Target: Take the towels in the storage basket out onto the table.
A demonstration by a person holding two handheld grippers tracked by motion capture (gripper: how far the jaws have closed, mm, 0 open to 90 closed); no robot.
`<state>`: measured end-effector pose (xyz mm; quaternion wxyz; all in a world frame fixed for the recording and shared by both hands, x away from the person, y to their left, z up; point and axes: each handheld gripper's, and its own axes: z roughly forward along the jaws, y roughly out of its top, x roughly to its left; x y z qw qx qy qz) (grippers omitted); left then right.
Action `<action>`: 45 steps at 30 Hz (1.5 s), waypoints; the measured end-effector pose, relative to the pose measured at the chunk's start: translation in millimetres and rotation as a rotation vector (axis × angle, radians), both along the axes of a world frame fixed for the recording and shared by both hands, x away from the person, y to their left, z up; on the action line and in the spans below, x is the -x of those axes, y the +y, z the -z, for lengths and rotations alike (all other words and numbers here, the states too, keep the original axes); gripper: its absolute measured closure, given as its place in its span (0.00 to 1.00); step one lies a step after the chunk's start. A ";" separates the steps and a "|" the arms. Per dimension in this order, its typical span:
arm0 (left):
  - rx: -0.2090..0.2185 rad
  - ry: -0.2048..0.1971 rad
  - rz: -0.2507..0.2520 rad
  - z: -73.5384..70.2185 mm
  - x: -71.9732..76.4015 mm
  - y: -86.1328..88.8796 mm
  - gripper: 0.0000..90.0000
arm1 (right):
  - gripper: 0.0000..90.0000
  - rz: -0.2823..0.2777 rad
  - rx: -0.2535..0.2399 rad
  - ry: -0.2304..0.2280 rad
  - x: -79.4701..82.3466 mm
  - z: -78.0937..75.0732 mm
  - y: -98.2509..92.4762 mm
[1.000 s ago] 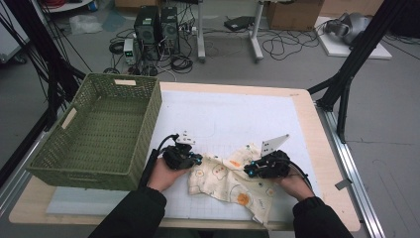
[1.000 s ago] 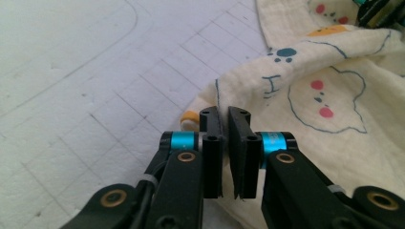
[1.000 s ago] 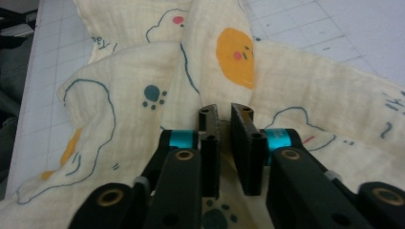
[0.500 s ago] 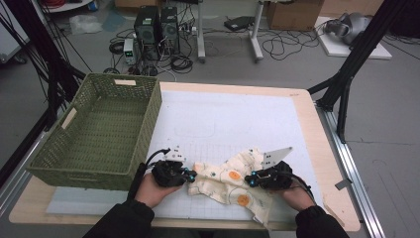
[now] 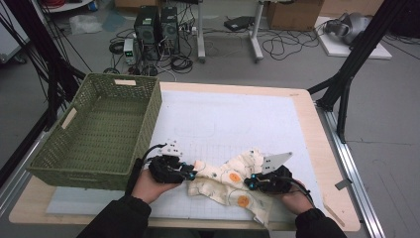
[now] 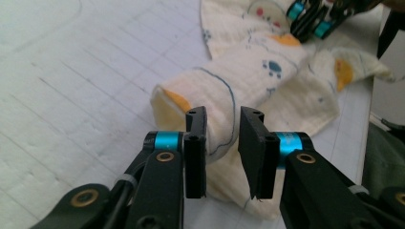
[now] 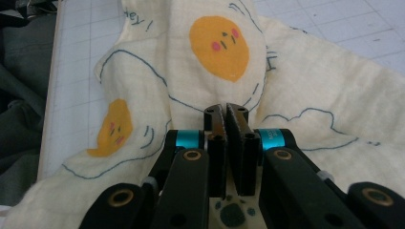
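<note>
The cloth (image 5: 225,181) lies at the worktop's (image 5: 237,114) six-o'clock edge, open room toward twelve. Left tool (image 6: 223,143) has just been opening, cloth loose between; right tool (image 7: 225,143) pinches cloth, drawn nearer the edge than before.

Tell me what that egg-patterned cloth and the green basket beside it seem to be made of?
The cloth looks like soft cotton gauze or muslin, matte: a fine crinkled weave shows, it folds limply, and the eggs look printed on. The basket looks like woven wicker or plastic strands, dull olive green; its open lattice walls show, but which of the two it is I cannot tell.
</note>
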<state>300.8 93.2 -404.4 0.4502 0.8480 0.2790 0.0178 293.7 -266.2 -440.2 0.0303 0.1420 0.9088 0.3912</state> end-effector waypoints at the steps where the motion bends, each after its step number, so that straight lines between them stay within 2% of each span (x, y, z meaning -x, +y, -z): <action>1: 0.006 -0.009 0.000 -3.0 -1.2 -0.8 0.77 | 0.96 -0.003 0.002 -0.002 0.1 -0.1 0.0; 5: 0.026 -0.033 -0.013 -13.1 -7.6 -5.2 0.77 | 0.96 -0.010 0.005 -0.009 0.3 -0.3 0.3; 9: 0.032 -0.044 -0.034 -15.6 -17.5 -13.3 0.77 | 0.96 -0.018 0.009 -0.012 0.8 -0.3 0.9; 13: -0.005 -0.040 -0.038 -10.7 -26.1 -25.2 0.78 | 0.96 -0.021 0.004 -0.009 0.5 0.2 1.1; 16: -0.045 -0.004 -0.039 -1.1 -31.9 -32.1 0.81 | 0.96 -0.022 0.005 -0.010 -0.1 0.2 0.9; 17: -0.073 0.010 -0.030 3.4 -33.4 -35.0 0.83 | 0.96 -0.019 0.002 -0.010 -0.2 0.4 0.9; 20: -0.114 0.062 -0.004 14.2 -30.8 -39.7 0.92 | 0.95 -0.020 -0.004 0.002 -1.5 0.5 0.3; 22: -0.124 0.087 0.018 21.5 -25.9 -40.0 0.96 | 0.92 -0.017 -0.005 0.008 -4.1 -1.4 -0.5; 24: -0.128 0.101 0.040 27.9 -20.4 -39.7 0.96 | 0.89 -0.016 -0.015 0.017 -9.7 -8.1 -0.2; 25: -0.129 0.103 0.045 29.4 -17.7 -39.6 0.96 | 0.88 -0.011 -0.015 0.003 -14.8 -14.2 2.1; 26: -0.124 0.089 0.044 29.2 -15.0 -39.1 0.96 | 0.87 -0.012 -0.012 -0.005 -19.8 -19.5 5.2; 29: -0.111 0.090 0.050 30.4 -10.9 -36.7 0.96 | 0.83 -0.009 -0.006 -0.021 -36.5 -32.2 19.7; 31: -0.104 0.087 0.054 31.1 -10.2 -35.3 0.96 | 0.81 -0.012 0.003 -0.030 -46.7 -34.9 30.2; 34: -0.102 0.088 0.055 31.4 -9.3 -34.6 0.96 | 0.77 -0.023 0.038 -0.022 -60.7 -30.4 49.1; 38: -0.103 0.085 0.058 31.8 -7.7 -34.8 0.96 | 0.72 -0.055 0.100 -0.008 -71.6 -12.5 67.3; 40: -0.106 0.084 0.061 31.6 -8.0 -33.9 0.95 | 0.77 -0.070 0.119 -0.009 -73.2 -6.3 71.2; 42: -0.105 0.082 0.064 31.2 -7.7 -33.1 0.95 | 0.89 -0.082 0.113 0.000 -74.2 -6.6 70.7; 43: -0.100 0.079 0.061 30.9 -7.5 -32.7 0.94 | 0.99 -0.094 0.107 0.017 -74.9 -6.1 70.0; 45: -0.091 0.069 0.060 29.2 -7.3 -31.3 0.92 | 0.99 -0.106 0.110 0.032 -76.9 -6.7 70.0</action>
